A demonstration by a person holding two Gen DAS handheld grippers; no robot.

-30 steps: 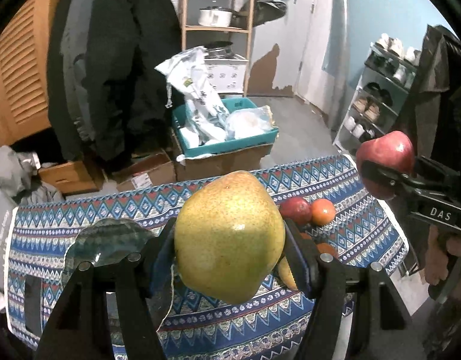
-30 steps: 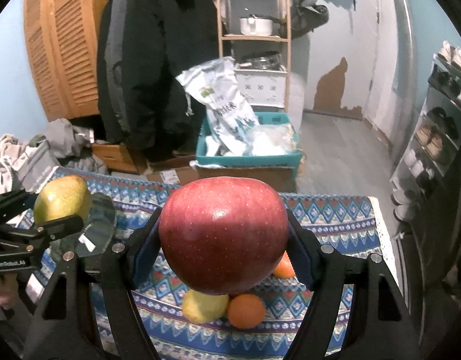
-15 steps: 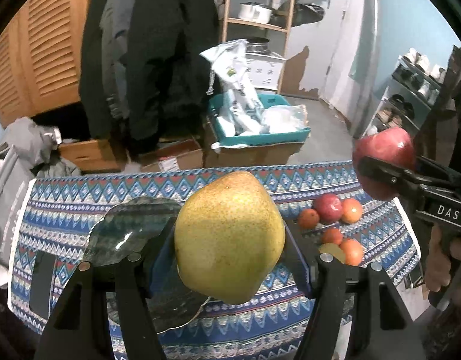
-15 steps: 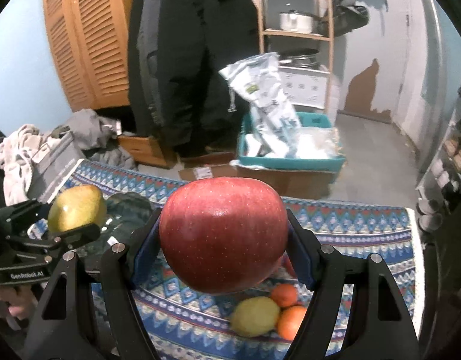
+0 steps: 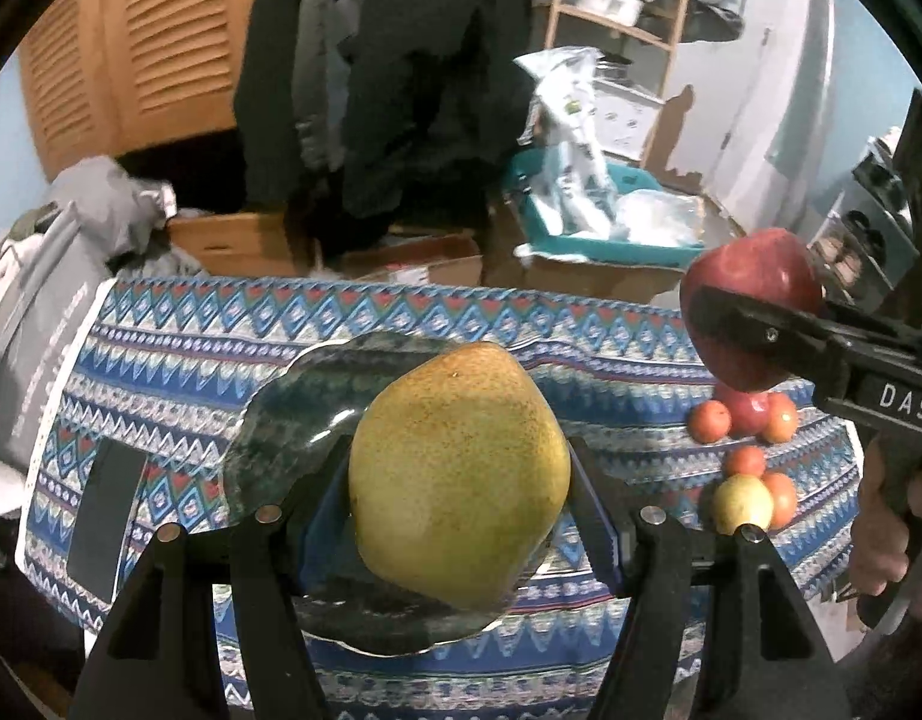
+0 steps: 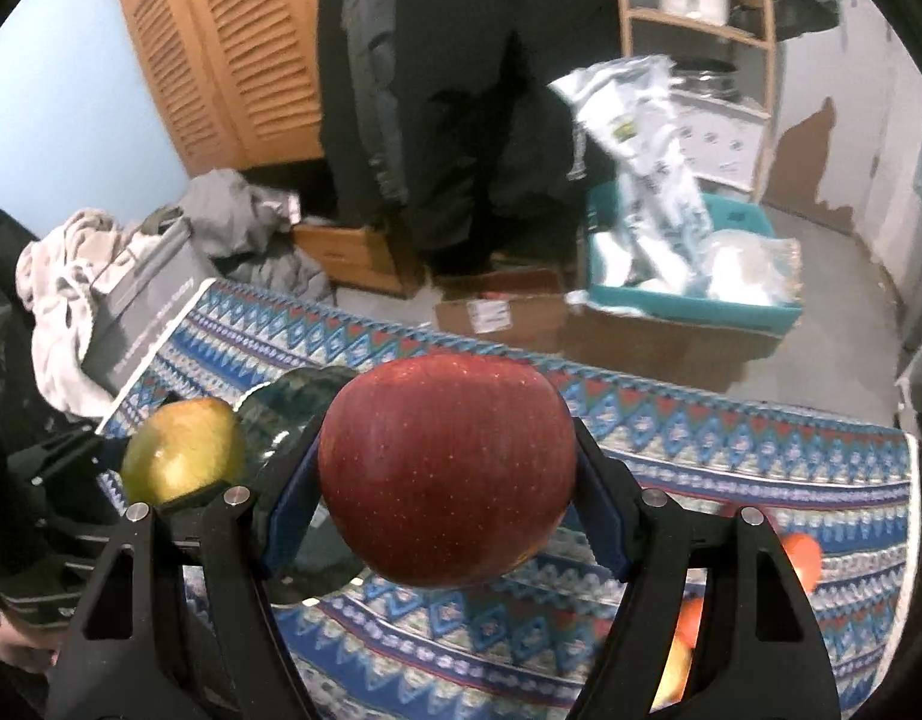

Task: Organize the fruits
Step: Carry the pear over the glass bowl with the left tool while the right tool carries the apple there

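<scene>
Left gripper clamped on pear, above glass plate. Right gripper clamped on apple, nearby. Plate apparently bare; six small fruits left on surface. Early stage, judged.

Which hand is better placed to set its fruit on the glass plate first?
Left. The left gripper holds the pear right above the glass plate; the right gripper with the red apple looks further off to the side.
</scene>
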